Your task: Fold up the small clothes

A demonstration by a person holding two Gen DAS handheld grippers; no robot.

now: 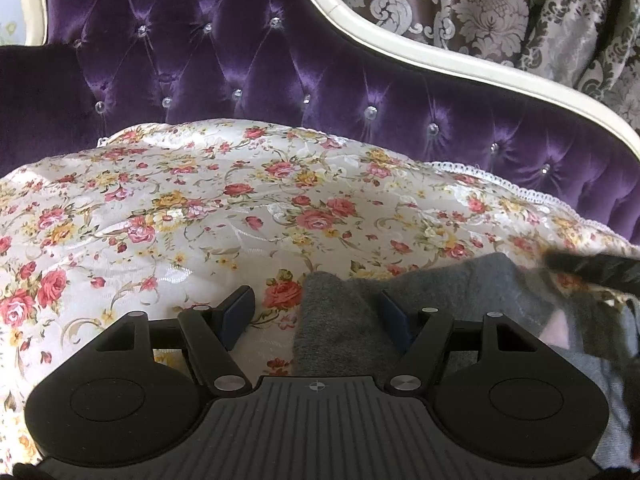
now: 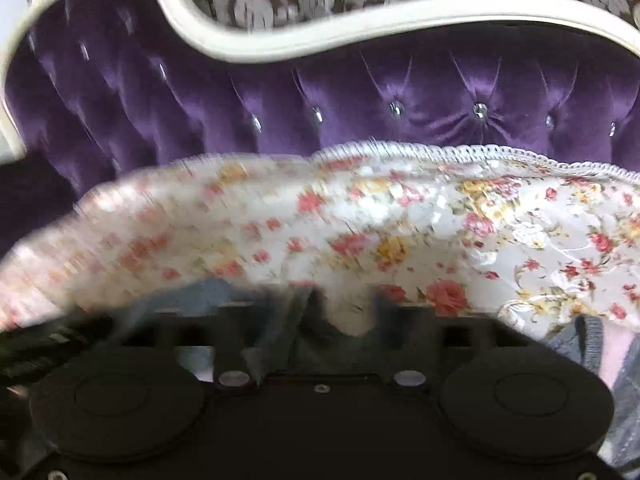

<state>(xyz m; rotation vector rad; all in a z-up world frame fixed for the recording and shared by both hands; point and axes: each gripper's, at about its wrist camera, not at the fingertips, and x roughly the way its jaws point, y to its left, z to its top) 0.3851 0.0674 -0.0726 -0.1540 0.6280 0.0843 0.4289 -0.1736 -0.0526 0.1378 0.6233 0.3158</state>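
The left gripper [image 1: 318, 308] has its jaws wide apart, clamped on nothing. A fold of the grey garment [image 1: 340, 332] lies between them, nearer the right-hand blue pad [image 1: 394, 314] than the left-hand one, with bare quilt on the garment's left side. The garment spreads on from there under the gripper's right side, showing a pale pink patch. It rests on the floral quilt [image 1: 200, 208], which covers the seat.

The right wrist view is smeared by motion. The right gripper [image 2: 342, 316] seems to have its jaws apart with grey cloth bunched between and across them, but I cannot tell whether they grip it. More of the garment [image 2: 576, 340] shows at that gripper's right side, ribbed edge and pink lining visible.

Behind the quilt's lace edge rises the purple tufted sofa back [image 1: 280, 72] with a cream frame, and beyond the sofa hangs a damask curtain [image 1: 480, 4].
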